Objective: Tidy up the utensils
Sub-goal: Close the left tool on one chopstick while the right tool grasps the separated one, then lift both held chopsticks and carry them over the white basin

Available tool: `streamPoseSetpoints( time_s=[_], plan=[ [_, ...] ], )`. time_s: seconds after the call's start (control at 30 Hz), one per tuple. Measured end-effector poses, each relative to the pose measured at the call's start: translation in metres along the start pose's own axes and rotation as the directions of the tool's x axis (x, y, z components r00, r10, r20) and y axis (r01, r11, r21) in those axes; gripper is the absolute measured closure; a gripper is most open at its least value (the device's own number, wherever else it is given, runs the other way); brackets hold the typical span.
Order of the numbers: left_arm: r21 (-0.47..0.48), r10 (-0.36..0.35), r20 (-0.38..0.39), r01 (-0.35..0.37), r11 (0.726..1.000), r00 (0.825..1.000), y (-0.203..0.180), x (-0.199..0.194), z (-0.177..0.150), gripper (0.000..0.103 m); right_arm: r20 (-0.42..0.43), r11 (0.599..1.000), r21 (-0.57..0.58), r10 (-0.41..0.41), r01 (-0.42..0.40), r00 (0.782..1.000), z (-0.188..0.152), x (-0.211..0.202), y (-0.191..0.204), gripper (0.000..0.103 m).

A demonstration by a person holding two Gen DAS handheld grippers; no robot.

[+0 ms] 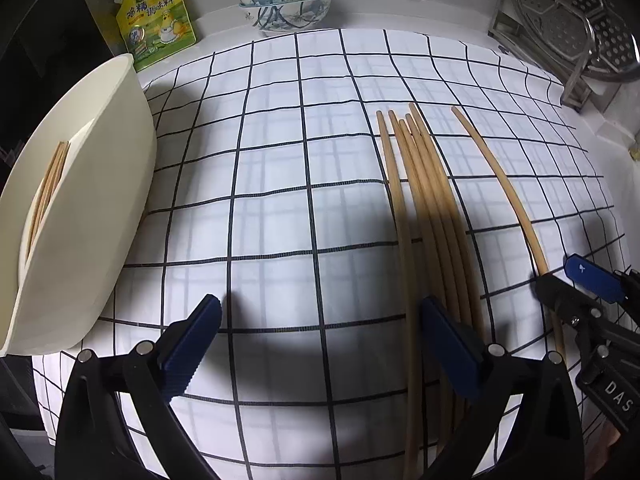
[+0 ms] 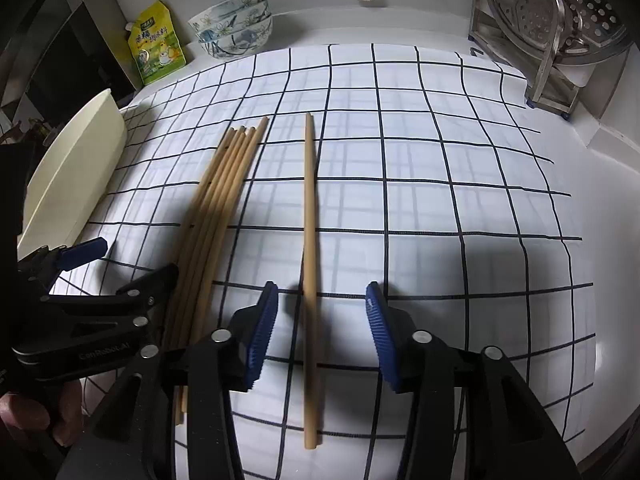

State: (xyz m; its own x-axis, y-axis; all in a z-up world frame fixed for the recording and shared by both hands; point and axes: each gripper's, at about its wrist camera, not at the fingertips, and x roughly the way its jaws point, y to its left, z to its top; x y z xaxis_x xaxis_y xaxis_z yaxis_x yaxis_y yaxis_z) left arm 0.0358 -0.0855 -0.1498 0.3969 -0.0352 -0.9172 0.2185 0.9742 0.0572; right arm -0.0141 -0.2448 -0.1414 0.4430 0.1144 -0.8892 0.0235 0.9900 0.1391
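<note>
Indoors, checked cloth (image 2: 420,208) on white counter (image 2: 608,152), possibly kitchen, bowls (image 2: 234,28) behind

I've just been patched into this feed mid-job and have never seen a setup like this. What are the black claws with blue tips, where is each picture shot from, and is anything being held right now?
There is no robot arm: a person holds a hand-operated two-finger gripper in each hand, and each carries a wide-angle camera looking along its fingers. One picture comes from the left gripper, the other from the right gripper. Both point down at a checked cloth.

On the cloth lie a bundle of chopsticks and one single chopstick apart from it. A cream container at the left already has some chopsticks inside. Stacked bowls, a yellow seasoning packet and a metal rack stand at the back.

Nothing is held. Both grippers are open; the single chopstick lies between the right one's fingers, untouched.
</note>
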Motion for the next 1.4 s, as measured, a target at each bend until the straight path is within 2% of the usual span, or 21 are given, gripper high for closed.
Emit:
streamPoseSetpoints(
  time_s=[0.13,0.2,0.3,0.33,0.37,0.4,0.43,0.5,0.73,0.93,1.13,1.4],
  plan=[
    [-0.003,0.008,0.014,-0.008,1.000,1.000,-0.002,0.001,0.003,0.006,0.004,1.000,-0.019,-0.015,0.015,1.000,0.003,0.004,0.003,0.058],
    [0.006,0.011,0.026,-0.011,1.000,1.000,-0.006,0.000,0.004,0.011,0.009,0.999,-0.038,-0.030,0.030,1.000,0.005,0.005,0.006,0.058],
    [0.017,-0.035,0.036,0.035,0.999,0.999,-0.010,-0.003,0.006,0.035,0.019,0.995,-0.078,-0.055,0.056,0.998,0.005,0.008,0.013,0.063],
    [0.019,-0.049,0.036,0.049,0.999,0.998,-0.011,-0.004,0.006,0.044,0.024,0.994,-0.090,-0.059,0.061,0.998,0.004,0.008,0.016,0.070],
    [0.022,-0.057,0.037,0.057,0.998,0.998,-0.012,-0.005,0.006,0.049,0.027,0.993,-0.098,-0.063,0.066,0.998,0.004,0.008,0.017,0.080],
    [0.028,-0.062,0.041,0.061,0.998,0.997,-0.015,-0.006,0.006,0.061,0.027,0.993,-0.100,-0.066,0.068,0.997,0.004,0.008,0.017,0.085],
    [0.033,-0.068,0.041,0.066,0.997,0.997,-0.016,-0.007,0.007,0.075,0.024,0.993,-0.096,-0.061,0.063,0.998,0.005,0.008,0.016,0.096],
    [0.036,-0.075,0.037,0.074,0.997,0.996,-0.017,-0.007,0.008,0.095,0.014,0.996,-0.075,-0.039,0.040,0.999,0.006,0.008,0.012,0.096],
    [-0.006,-0.105,0.041,0.105,0.994,0.994,-0.003,-0.016,0.013,0.096,0.027,1.000,-0.016,0.010,-0.009,1.000,0.007,-0.008,0.009,0.097],
    [-0.014,-0.102,0.138,0.105,0.994,0.985,0.017,-0.060,0.023,0.096,0.090,0.998,-0.025,0.061,-0.059,0.994,0.025,-0.041,0.025,0.096],
    [-0.063,-0.022,0.252,0.039,0.997,0.967,0.058,-0.105,0.033,0.096,0.156,0.988,-0.096,0.133,-0.119,0.979,0.054,-0.066,0.068,0.096],
    [-0.166,0.106,0.287,-0.059,0.984,0.952,0.134,-0.129,0.044,0.096,0.175,0.958,-0.204,0.238,-0.202,0.955,0.092,-0.065,0.145,0.097]
  ],
)
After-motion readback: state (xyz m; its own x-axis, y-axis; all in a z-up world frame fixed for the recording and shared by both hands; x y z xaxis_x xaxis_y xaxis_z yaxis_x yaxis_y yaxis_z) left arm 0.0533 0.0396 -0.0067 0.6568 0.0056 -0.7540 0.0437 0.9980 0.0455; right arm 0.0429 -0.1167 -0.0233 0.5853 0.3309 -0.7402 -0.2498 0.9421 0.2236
